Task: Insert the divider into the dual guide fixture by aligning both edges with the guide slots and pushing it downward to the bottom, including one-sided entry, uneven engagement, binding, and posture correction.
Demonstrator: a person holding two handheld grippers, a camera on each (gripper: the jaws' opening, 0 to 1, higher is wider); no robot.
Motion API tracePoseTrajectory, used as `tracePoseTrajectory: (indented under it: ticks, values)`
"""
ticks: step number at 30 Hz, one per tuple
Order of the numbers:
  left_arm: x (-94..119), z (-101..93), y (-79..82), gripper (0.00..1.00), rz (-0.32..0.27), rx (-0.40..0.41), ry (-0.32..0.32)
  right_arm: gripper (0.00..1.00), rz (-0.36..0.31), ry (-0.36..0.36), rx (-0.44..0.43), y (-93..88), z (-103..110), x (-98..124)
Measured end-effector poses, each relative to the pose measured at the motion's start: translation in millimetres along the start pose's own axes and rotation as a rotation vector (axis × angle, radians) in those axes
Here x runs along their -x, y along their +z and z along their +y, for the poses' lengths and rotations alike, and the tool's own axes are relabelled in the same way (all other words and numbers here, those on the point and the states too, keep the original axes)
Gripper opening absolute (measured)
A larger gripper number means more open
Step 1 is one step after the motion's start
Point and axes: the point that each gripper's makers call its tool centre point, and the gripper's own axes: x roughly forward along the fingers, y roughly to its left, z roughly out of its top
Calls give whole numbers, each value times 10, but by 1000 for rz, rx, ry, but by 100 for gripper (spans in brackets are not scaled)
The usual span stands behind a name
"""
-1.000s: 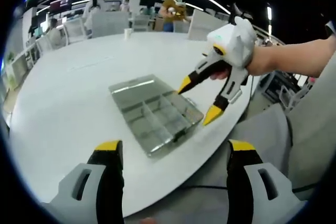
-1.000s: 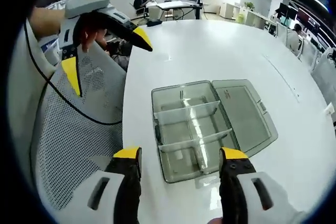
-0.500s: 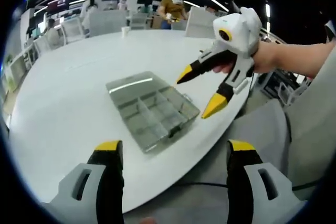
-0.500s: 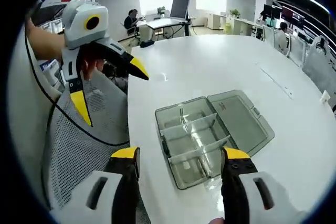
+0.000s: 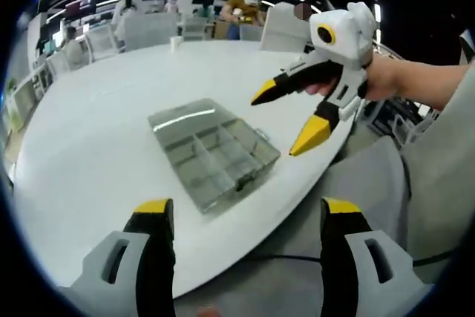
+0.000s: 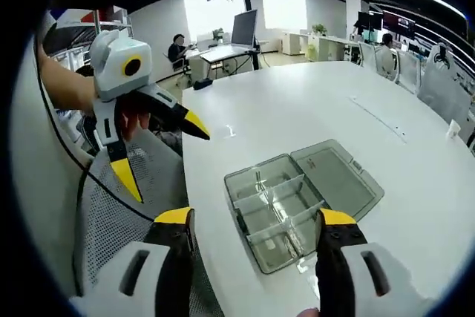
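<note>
- The clear plastic organizer box (image 5: 214, 152) (image 6: 291, 208), the guide fixture with slots in its walls, lies open on the white bench (image 5: 96, 124) (image 6: 297, 109), close to the bench edge nearest the person.
- Its hinged lid (image 5: 185, 115) (image 6: 335, 178) is folded back flat on the bench, on the side away from that edge.
- Clear dividers (image 6: 272, 188) stand inside the tray and split it into several compartments; whether each one is seated fully down cannot be told.
- Neither gripper touches the box; both are held in the air, well apart from it.
- The left gripper (image 5: 237, 217) has its yellow-tipped fingers (image 5: 152, 207) spread wide with nothing between them; in the right gripper view it hangs (image 6: 167, 154) off the bench edge, above a grey mesh chair (image 6: 111, 213), a hand (image 6: 130, 120) on its grip.
- The right gripper (image 6: 256, 224) is likewise released, its fingers (image 6: 175, 218) apart and empty; in the left gripper view it floats (image 5: 286, 120) beside the box's near corner, gripped by a hand (image 5: 371, 83) with a bare forearm behind.
- A black cable (image 6: 74, 161) runs down across the chair back.
- Farther off stand office chairs (image 5: 152, 31), desks with a monitor (image 6: 245, 26) and seated people (image 6: 177, 48).
</note>
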Motion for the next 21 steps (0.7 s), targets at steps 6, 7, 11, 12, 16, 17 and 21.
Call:
tracePoseTrajectory:
  ticks: [6, 7, 11, 12, 16, 17, 21]
  values:
    - [25, -6, -13, 79, 1, -3, 2, 65, -29, -10, -36, 15, 7, 26]
    - [32, -10, -14, 79, 2, -4, 2, 65, -29, -11, -39, 11, 9, 29]
    - [48, -3, -15, 79, 1, -7, 5, 65, -39, -19, -55, 2, 21, 52]
    - [57, 8, -14, 79, 0, -8, 7, 66, -50, -21, -69, 9, 29, 63]
    - [86, 60, -5, 80, -2, -6, 15, 67, -70, -27, -98, 12, 46, 84]
    - [92, 71, 0, 80, -3, -4, 17, 67, -70, -28, -100, 8, 49, 89]
    - [121, 111, 36, 80, -9, -4, 26, 67, -90, -33, -130, 13, 59, 101]
